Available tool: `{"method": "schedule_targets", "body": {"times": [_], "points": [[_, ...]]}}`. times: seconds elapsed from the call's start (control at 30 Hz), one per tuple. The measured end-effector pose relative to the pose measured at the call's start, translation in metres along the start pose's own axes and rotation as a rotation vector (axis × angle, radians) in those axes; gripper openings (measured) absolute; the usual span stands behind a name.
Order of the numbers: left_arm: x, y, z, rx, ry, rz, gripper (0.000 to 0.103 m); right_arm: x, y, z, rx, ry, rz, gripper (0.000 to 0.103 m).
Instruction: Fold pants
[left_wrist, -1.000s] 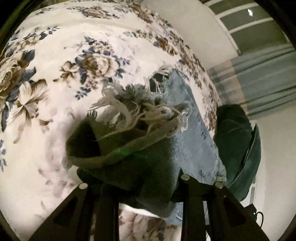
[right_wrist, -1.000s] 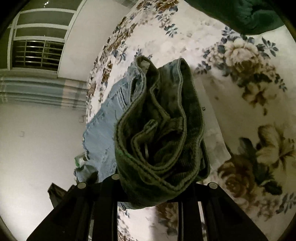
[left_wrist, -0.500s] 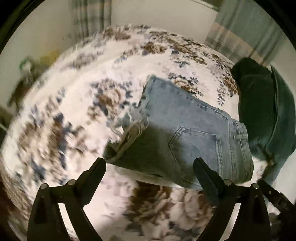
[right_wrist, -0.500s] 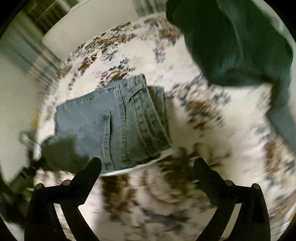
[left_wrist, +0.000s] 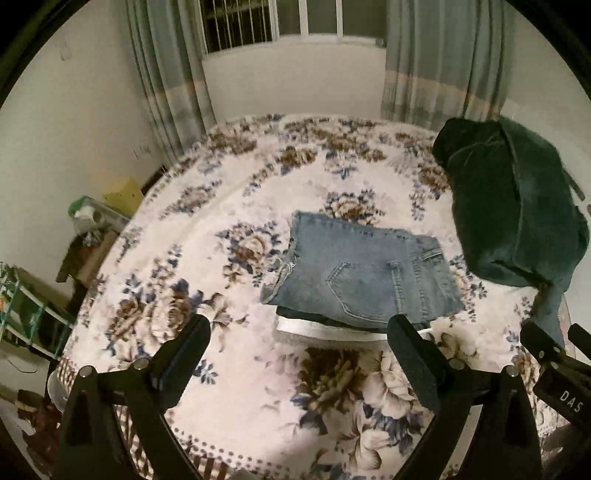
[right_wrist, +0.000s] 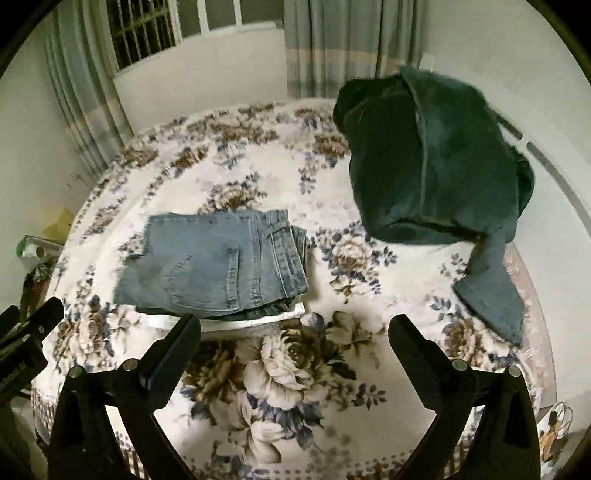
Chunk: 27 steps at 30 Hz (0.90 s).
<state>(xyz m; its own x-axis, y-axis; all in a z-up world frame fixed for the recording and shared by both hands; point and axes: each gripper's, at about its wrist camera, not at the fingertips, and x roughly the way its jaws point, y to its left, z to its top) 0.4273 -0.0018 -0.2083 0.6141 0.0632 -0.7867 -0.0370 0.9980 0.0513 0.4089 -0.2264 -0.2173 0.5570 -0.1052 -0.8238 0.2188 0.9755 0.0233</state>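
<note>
On floral bedspread (left_wrist: 258, 406), light-blue jeans (left_wrist: 364, 280) folded flat, back pocket up.

Folded jeans (left_wrist: 364, 275): light blue denim. Bedspread (left_wrist: 258, 391): white, printed with brown and blue flowers. Heaped garment (left_wrist: 513, 206): dark green, possibly corduroy. Curtains (left_wrist: 443, 59): grey-green, banded beige.

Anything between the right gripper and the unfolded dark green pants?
Nothing visible. Right gripper, open, faces bare floral bedspread; crumpled dark green pants lie beyond, right of the folded light-blue jeans.
</note>
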Motion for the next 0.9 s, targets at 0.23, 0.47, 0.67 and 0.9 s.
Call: {"method": "schedule_targets", "body": {"times": [0.23,0.47,0.67,0.9], "points": [[-0.104,0.008,-0.021,-0.013,-0.106,-0.007,0.098,-0.127,-0.009,-0.034,-0.026,-0.112,0.014,0.103],[-0.198,0.021,-0.054,-0.014,-0.157,-0.02,0.098,-0.245,-0.019,-0.071,-0.041,-0.205,0.029,0.103],[-0.255,0.033,-0.072,-0.007,-0.203,-0.034,0.098,-0.325,-0.017,-0.098,-0.052,-0.27,0.011,0.103],[-0.292,0.05,-0.084,-0.005,-0.248,-0.04,0.103,-0.397,-0.007,-0.127,-0.057,-0.333,-0.001,0.103]]}}
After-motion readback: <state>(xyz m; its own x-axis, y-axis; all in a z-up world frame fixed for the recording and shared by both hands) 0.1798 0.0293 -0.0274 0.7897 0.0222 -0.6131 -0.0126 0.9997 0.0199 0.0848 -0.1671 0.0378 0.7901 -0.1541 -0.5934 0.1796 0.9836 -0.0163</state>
